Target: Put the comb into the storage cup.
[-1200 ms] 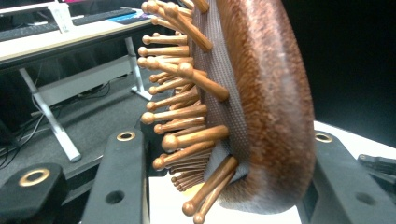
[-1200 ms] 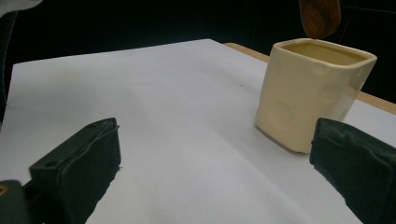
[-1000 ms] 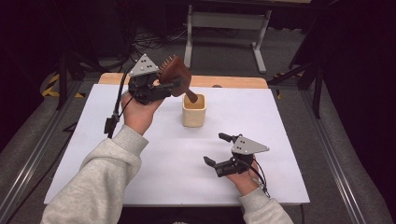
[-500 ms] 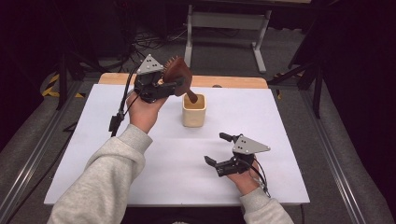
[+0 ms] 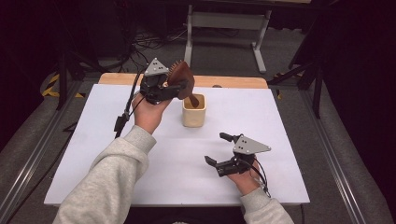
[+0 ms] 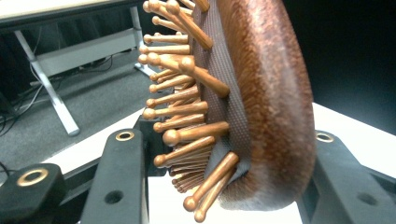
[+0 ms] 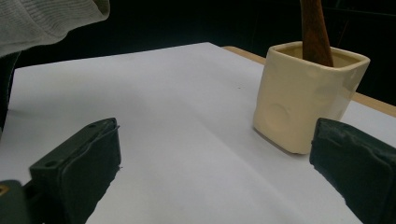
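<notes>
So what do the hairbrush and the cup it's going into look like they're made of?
Hairbrush: looks like wood, reddish-brown with a fine speckled grain and a soft sheen; the round-tipped pins look wooden too, set in a dark woven cushion, possibly fabric-faced rubber.
Cup: likely glazed ceramic, cream and glossy, with thick walls, rounded corners and shallow dimples; moulded plastic can't be ruled out.

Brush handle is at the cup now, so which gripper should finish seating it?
Left. The left gripper is clamped on the hairbrush, handle end in the cream cup. The right gripper sits open, apart from it.
</notes>
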`<action>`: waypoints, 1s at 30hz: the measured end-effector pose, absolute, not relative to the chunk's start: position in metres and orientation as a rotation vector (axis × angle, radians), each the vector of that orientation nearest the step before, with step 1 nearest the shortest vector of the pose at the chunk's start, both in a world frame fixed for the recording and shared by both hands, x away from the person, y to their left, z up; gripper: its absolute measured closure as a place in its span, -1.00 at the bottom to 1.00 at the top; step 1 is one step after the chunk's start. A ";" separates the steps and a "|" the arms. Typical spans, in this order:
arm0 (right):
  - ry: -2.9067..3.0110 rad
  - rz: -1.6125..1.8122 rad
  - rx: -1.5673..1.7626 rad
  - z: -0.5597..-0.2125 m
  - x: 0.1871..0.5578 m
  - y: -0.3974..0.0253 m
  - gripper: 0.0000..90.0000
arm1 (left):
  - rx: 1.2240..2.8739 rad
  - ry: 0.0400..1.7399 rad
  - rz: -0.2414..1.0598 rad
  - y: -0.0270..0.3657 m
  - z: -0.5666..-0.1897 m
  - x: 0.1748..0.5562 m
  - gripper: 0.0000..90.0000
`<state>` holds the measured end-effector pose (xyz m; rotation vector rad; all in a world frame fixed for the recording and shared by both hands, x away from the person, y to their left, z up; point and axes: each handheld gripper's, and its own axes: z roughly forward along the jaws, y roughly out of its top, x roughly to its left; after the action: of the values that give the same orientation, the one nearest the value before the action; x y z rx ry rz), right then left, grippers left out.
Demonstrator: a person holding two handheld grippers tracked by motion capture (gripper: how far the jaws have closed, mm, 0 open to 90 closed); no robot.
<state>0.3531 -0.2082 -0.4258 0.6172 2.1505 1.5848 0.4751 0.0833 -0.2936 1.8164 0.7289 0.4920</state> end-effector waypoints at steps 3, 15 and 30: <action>2.151 1.584 0.616 -0.426 0.353 -0.208 -0.94 | 1.829 0.744 0.485 0.082 -0.298 0.479 0.20; 2.150 1.586 0.617 -0.426 0.353 -0.209 -0.94 | 1.849 0.782 0.457 0.079 -0.311 0.485 0.19; 2.156 1.591 0.607 -0.426 0.353 -0.209 -0.93 | 1.879 0.811 0.426 0.070 -0.324 0.493 0.16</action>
<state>0.3530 -0.2088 -0.4260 0.6071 2.1560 1.5908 0.4929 0.0702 -0.3236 1.8787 0.8111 0.4258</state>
